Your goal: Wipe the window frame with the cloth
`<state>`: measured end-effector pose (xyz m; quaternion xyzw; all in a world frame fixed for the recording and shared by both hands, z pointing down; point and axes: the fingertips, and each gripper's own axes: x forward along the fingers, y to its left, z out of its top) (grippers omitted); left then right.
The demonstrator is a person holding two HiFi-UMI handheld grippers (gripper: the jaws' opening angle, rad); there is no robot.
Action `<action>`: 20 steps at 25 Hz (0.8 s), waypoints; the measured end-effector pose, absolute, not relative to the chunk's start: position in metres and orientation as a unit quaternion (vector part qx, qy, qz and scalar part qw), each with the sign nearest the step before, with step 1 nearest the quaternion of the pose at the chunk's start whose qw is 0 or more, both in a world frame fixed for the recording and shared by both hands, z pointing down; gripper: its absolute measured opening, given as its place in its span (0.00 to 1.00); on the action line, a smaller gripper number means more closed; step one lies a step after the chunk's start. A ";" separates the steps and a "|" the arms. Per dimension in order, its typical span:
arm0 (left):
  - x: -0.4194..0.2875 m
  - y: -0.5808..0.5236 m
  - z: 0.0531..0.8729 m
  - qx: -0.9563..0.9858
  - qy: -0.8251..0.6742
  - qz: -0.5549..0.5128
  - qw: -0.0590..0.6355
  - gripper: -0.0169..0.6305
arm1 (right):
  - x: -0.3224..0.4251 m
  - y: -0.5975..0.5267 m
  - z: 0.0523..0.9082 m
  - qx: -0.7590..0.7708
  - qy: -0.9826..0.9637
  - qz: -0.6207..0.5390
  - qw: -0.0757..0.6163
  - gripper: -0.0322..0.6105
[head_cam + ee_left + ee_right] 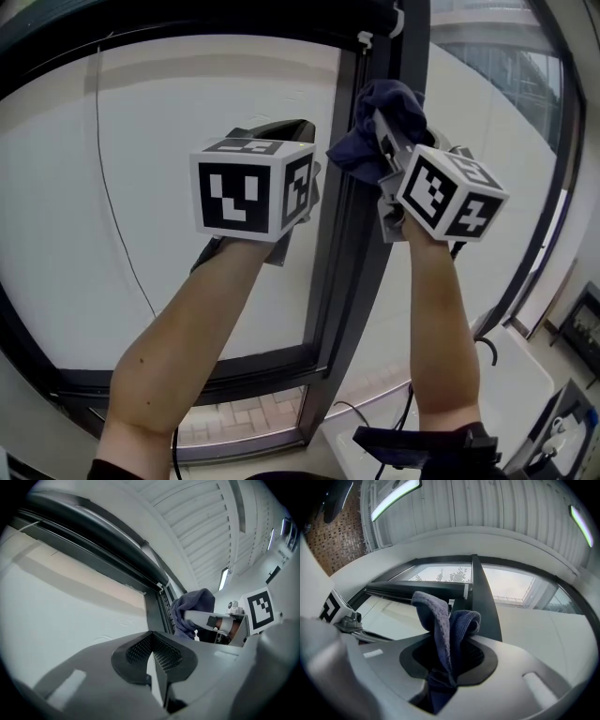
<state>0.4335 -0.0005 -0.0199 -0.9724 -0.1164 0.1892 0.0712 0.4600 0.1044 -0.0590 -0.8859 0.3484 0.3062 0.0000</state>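
A dark blue cloth [379, 120] is bunched up, with my right gripper [386, 141] shut on it, high up at the dark vertical bar of the window frame [349, 244]. In the right gripper view the cloth [444, 629] stands up out of the jaws in front of that bar [483, 597]. My left gripper [289, 129] is raised beside it to the left, in front of the white pane, shut with nothing in it [153, 657]. The left gripper view shows the cloth [191, 609] next to the frame's bar [153, 609].
A thin cord [111, 197] hangs down the left pane [159, 141]. The frame's dark bottom rail [234, 370] runs below, with brick paving [246, 412] seen through lower glass. A white bin [511, 394] and cables [398, 417] sit at lower right.
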 end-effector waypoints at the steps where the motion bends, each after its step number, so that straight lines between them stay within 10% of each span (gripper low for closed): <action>1: 0.434 0.000 -0.017 -0.972 -0.117 0.188 0.072 0.02 | 0.461 0.105 -0.056 -0.886 0.349 0.305 0.001 0.21; 20: 0.444 -0.005 0.052 -0.980 -0.123 0.145 0.054 0.02 | 0.464 0.100 0.021 -0.893 0.366 0.261 0.025 0.21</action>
